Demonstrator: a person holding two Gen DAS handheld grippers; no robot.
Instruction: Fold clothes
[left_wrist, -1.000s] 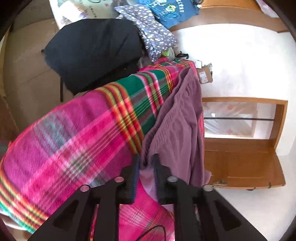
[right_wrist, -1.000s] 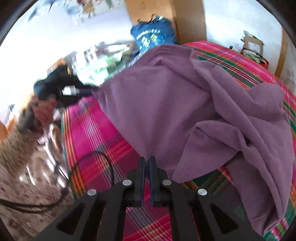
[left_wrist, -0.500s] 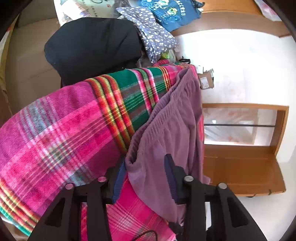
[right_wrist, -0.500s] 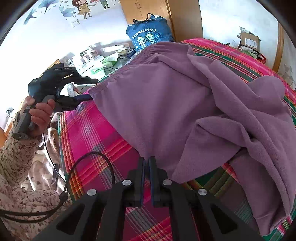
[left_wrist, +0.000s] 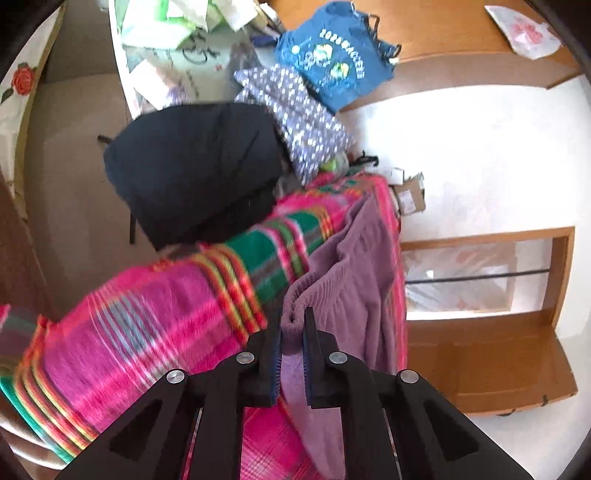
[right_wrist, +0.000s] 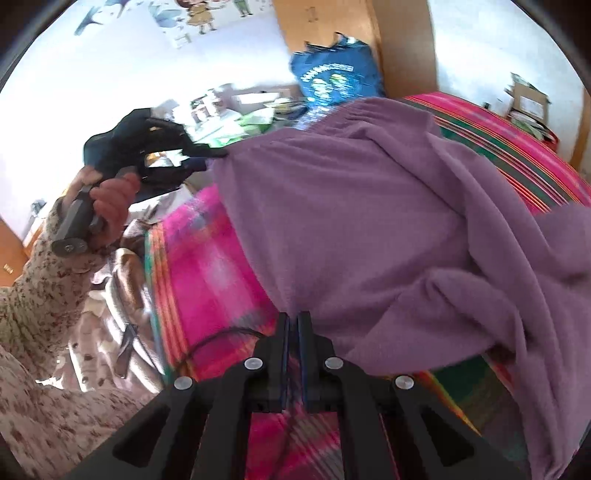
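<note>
Garment (right_wrist: 369, 229) lies on blanket (right_wrist: 207, 280), which covers bed. Bag (left_wrist: 332, 70) and dark bundle (left_wrist: 195, 166) sit beyond bed's far end. Cardboard box (left_wrist: 408, 194) on floor beside bed.

Only legible txt: blue bag (left_wrist: 334, 55) by the wooden wardrobe has curved white print starting "2020", rest too blurred to read. Same bag in right wrist view (right_wrist: 338, 79), print there unreadable. Cardboard box (left_wrist: 408, 192) label too small.

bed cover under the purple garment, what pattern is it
The bed cover is a pink plaid with green, red and yellow stripes, clearest in the left wrist view.
</note>
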